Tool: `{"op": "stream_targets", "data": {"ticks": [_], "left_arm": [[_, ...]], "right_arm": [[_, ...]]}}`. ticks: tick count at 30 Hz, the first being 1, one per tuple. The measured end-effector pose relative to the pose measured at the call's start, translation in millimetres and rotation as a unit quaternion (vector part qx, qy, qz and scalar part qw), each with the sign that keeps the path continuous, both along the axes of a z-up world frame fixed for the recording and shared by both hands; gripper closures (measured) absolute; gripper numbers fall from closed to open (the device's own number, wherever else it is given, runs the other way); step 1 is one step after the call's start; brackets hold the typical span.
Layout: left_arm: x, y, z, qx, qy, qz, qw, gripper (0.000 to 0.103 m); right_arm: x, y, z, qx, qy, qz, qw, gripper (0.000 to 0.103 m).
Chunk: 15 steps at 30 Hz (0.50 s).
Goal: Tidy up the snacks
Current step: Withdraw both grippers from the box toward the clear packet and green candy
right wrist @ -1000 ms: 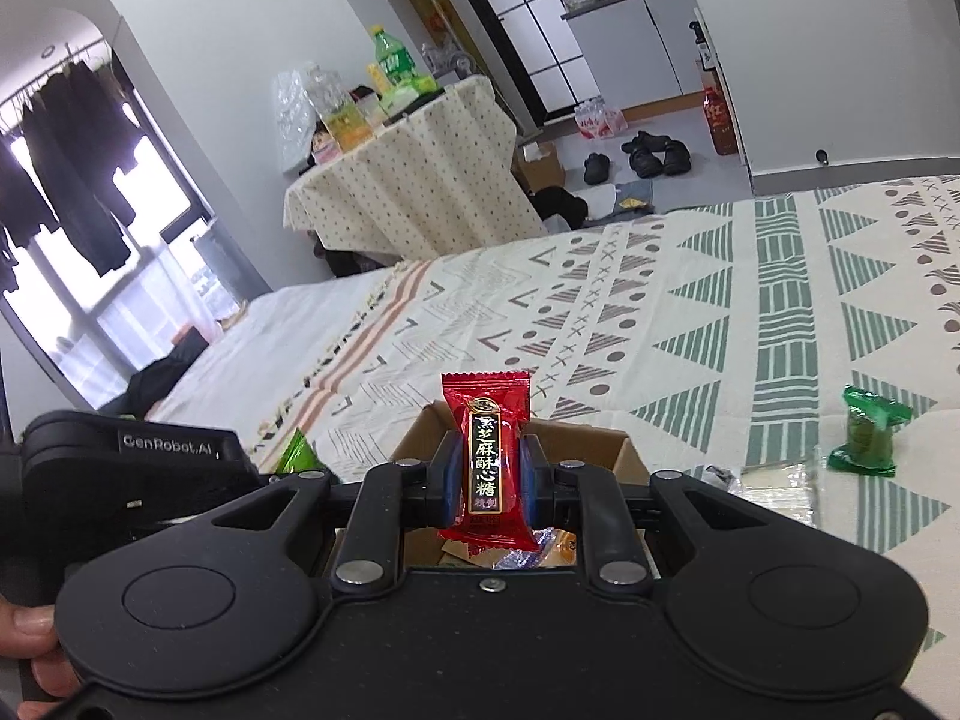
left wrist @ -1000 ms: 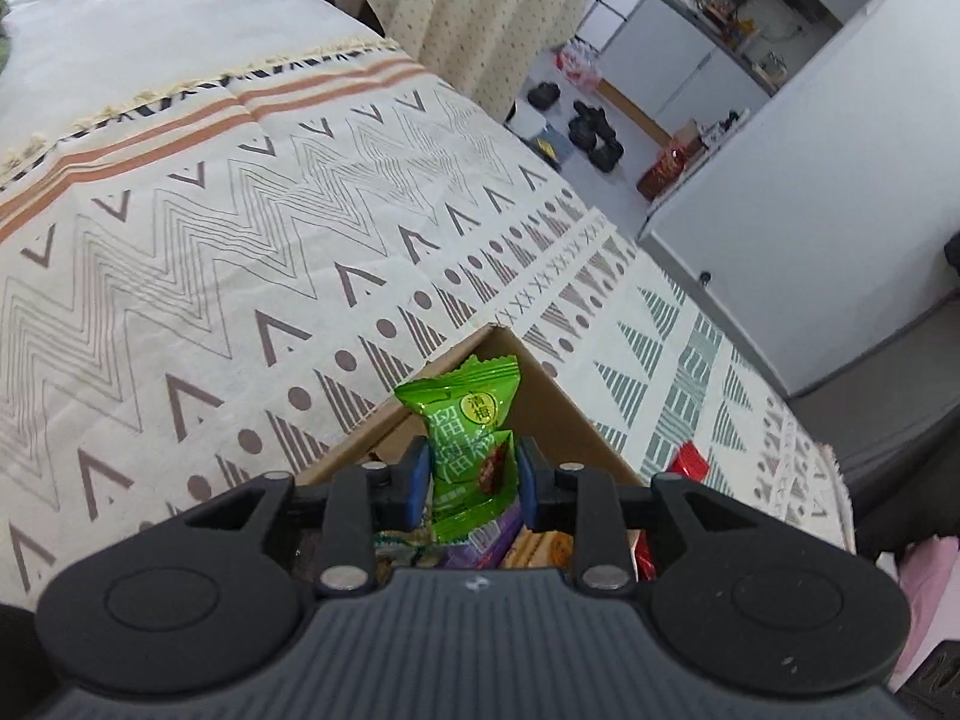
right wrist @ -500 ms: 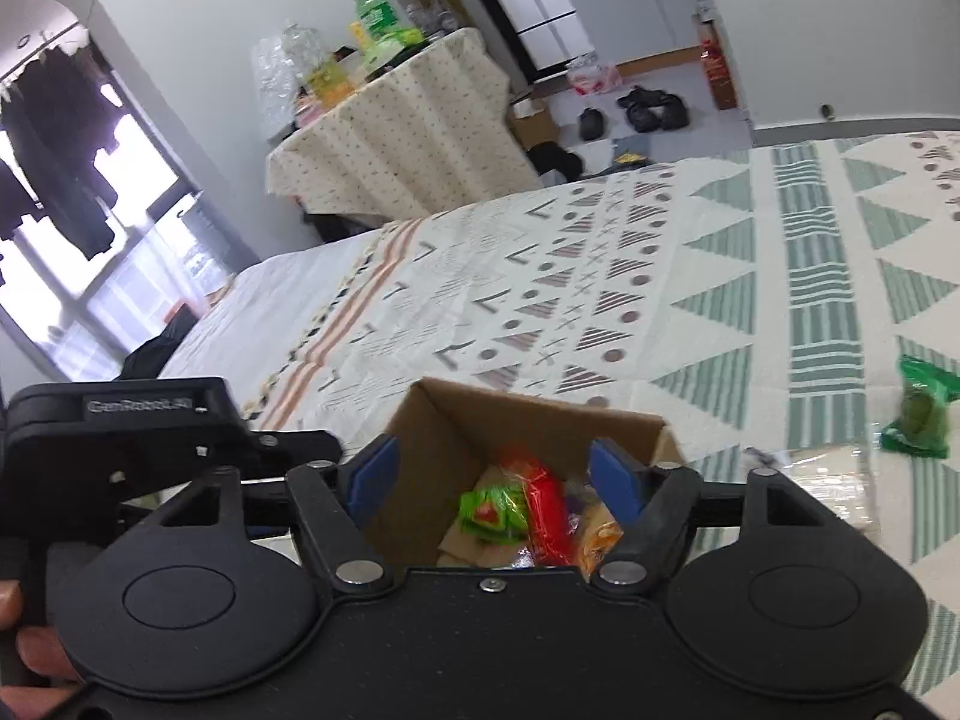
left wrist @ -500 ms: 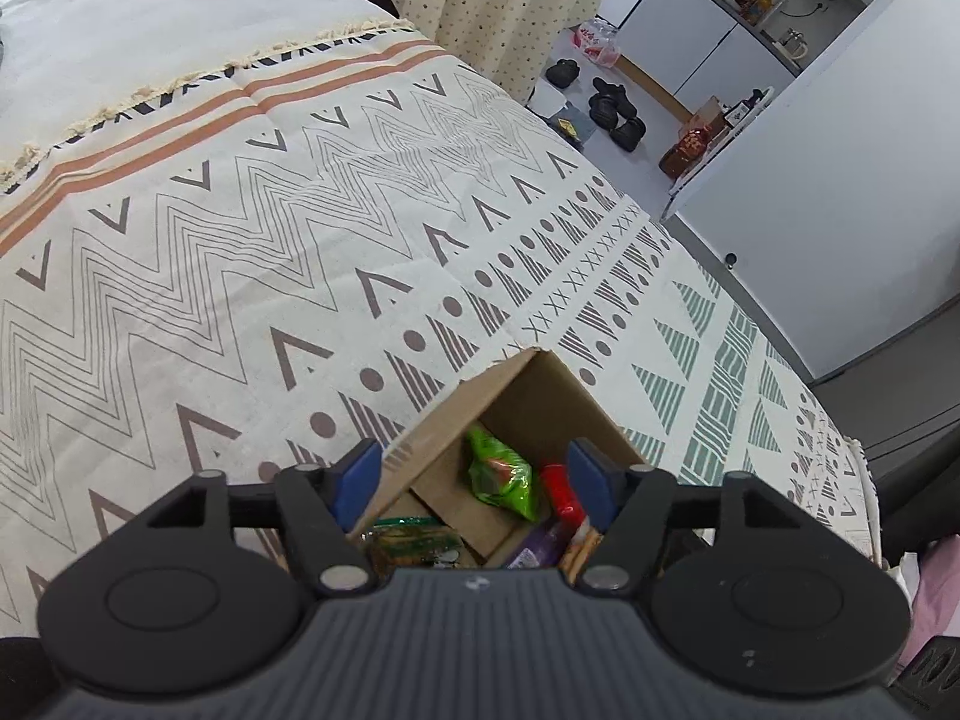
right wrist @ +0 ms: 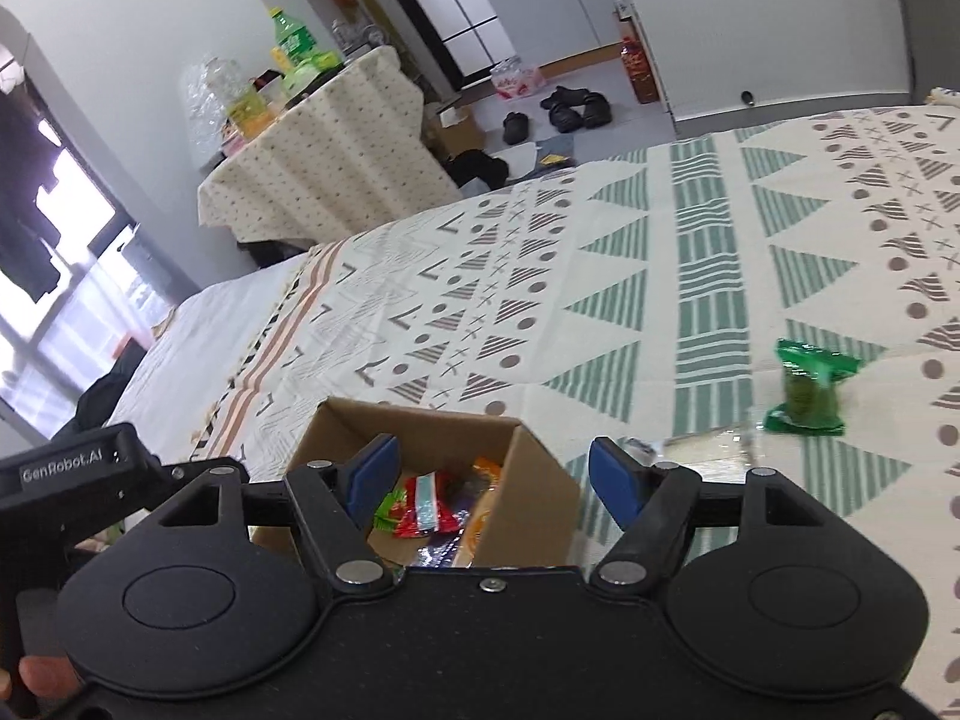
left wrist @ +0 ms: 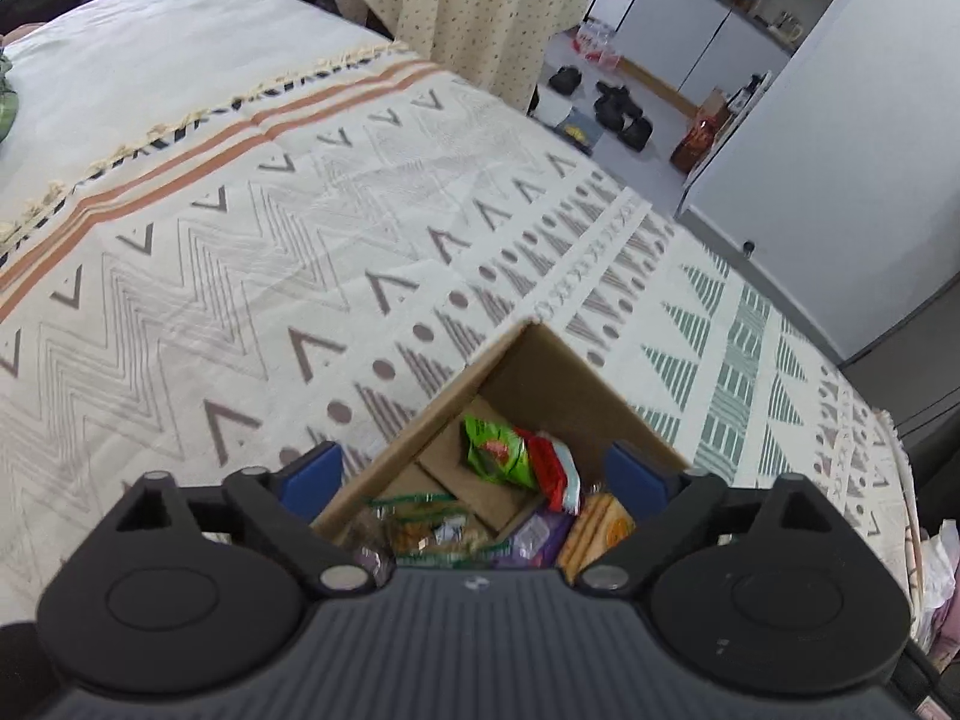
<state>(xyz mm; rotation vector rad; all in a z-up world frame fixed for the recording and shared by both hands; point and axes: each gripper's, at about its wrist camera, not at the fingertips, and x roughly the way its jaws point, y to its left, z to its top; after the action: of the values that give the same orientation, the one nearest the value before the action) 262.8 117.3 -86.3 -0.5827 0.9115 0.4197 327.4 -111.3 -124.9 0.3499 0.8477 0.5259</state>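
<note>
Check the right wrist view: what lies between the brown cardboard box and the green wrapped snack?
A clear plastic packet on the patterned blanket, between cardboard box and green snack.

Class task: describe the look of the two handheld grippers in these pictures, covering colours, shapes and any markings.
Both are matt black plastic. The left gripper has a ribbed dark-grey body, two round discs, silver pivot screws and blue finger pads. The right gripper has a smooth black body with the same discs, screws and blue pads. White "GenRobot.AI" lettering marks the left one's side as seen from the right wrist.
</note>
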Motion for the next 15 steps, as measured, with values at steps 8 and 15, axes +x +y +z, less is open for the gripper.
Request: {"op": "stream_targets", "data": {"ticks": [8, 15], "left_arm": [[-8.4, -21.4, 3.9, 0.004, 0.004, -0.006, 1.0, 0.007], [-10.7, -43.4, 8.5, 0.012, 0.013, -0.008, 0.9998, 0.004]], "right_arm": [[-5.4, -20.5, -0.3, 0.004, 0.008, -0.001, 1.0, 0.024], [-11.0, -45.7, 6.2, 0.022, 0.002, -0.013, 1.0, 0.015]]}}
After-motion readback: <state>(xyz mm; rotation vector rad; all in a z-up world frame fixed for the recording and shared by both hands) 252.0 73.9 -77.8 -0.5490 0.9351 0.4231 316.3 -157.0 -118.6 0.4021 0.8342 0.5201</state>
